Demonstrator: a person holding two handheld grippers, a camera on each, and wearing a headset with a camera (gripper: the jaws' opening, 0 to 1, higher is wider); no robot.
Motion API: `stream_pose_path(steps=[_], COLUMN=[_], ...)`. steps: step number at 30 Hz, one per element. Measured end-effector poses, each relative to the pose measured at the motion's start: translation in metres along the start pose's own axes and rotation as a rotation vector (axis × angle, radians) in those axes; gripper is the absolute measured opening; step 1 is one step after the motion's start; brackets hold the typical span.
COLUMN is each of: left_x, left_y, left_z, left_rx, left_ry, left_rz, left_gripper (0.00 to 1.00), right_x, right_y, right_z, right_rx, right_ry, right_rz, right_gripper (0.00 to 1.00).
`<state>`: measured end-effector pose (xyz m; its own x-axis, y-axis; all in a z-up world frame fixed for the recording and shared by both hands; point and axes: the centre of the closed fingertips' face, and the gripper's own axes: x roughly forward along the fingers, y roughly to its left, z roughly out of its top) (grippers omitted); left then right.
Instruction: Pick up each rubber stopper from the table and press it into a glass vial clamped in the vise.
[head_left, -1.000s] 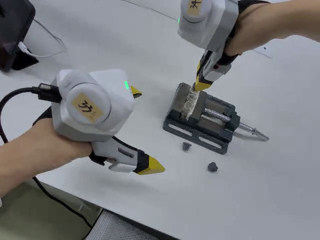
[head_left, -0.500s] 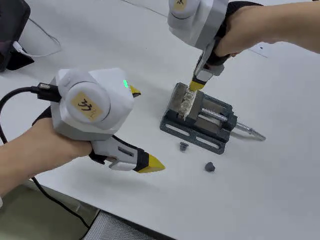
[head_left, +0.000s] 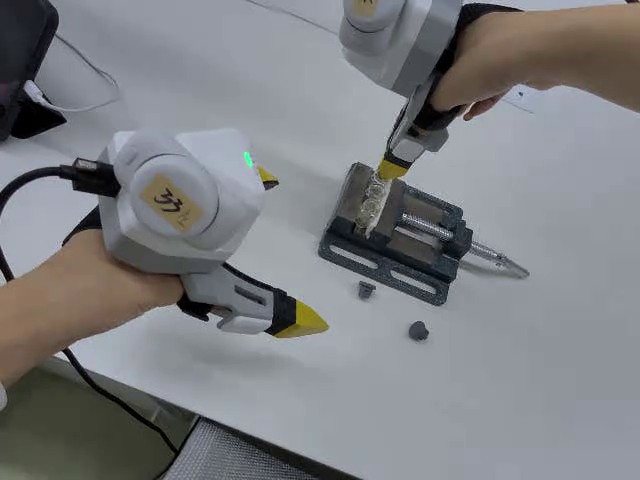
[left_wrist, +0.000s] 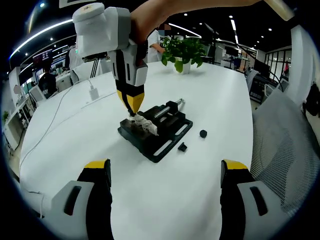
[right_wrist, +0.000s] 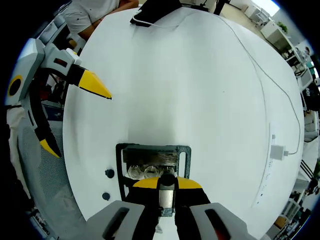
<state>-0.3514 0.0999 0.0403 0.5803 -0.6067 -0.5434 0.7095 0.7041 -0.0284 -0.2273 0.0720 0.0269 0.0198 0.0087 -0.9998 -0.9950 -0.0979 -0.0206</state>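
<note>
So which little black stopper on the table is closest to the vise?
The near stopper, lying just off the slotted base of the vise. The other stopper sits farther out on the bare white table.

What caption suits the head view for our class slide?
Right gripper poised over vials in the vise; left gripper open near two loose stoppers.

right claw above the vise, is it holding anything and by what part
The right claw is shut on a stopper, pinched by its sides between the yellow tips, right above the vials in the vise. The left claw holds nothing.
</note>
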Motion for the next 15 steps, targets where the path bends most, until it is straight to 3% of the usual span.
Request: stream_pose_path(steps=[5, 15], left_x=[-0.0004, 0.0008], left_y=[0.0003, -0.0015], left_z=[-0.0025, -0.0062], left_rx=[-0.006, -0.014], left_ry=[0.003, 0.012], left_rz=[0.002, -0.005], left_gripper=[0.89, 0.89], right_x=[0.0024, 0.002], right_y=[-0.0066, 0.0004], right_z=[0.001, 0.0022], right_rx=[-0.018, -0.065], right_ry=[-0.025, -0.055], right_rz=[0.008, 0.007], right_gripper=[0.06, 0.12])
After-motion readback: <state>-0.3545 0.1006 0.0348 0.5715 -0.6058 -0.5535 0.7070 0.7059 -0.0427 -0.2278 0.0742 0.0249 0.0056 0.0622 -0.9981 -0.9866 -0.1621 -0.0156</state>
